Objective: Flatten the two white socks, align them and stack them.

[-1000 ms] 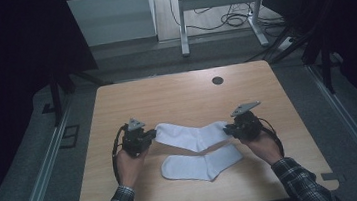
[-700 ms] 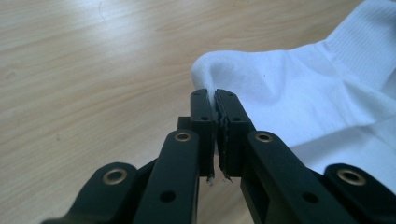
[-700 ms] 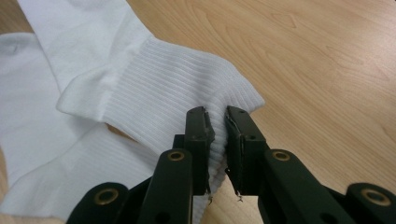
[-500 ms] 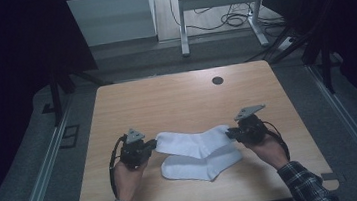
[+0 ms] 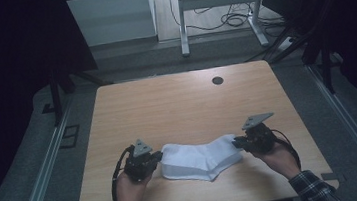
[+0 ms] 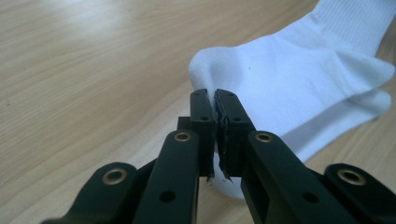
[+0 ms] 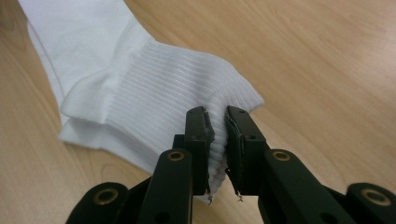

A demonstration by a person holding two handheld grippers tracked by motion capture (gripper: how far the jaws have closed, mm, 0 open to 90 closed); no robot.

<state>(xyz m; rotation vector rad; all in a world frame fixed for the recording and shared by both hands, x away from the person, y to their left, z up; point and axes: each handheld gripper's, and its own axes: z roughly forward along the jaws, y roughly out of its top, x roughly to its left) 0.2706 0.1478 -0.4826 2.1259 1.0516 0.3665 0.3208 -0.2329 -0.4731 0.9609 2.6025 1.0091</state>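
Jaws of the left gripper (image 6: 215,100) are clamped on the toe end of the white socks (image 5: 200,159); jaws of the right gripper (image 7: 217,119) pinch the ribbed cuff. Between both grippers, the stacked pair lies on the wooden table (image 5: 177,105).

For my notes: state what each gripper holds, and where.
Left gripper pinches the white sock's toe end; right gripper pinches its ribbed cuff.
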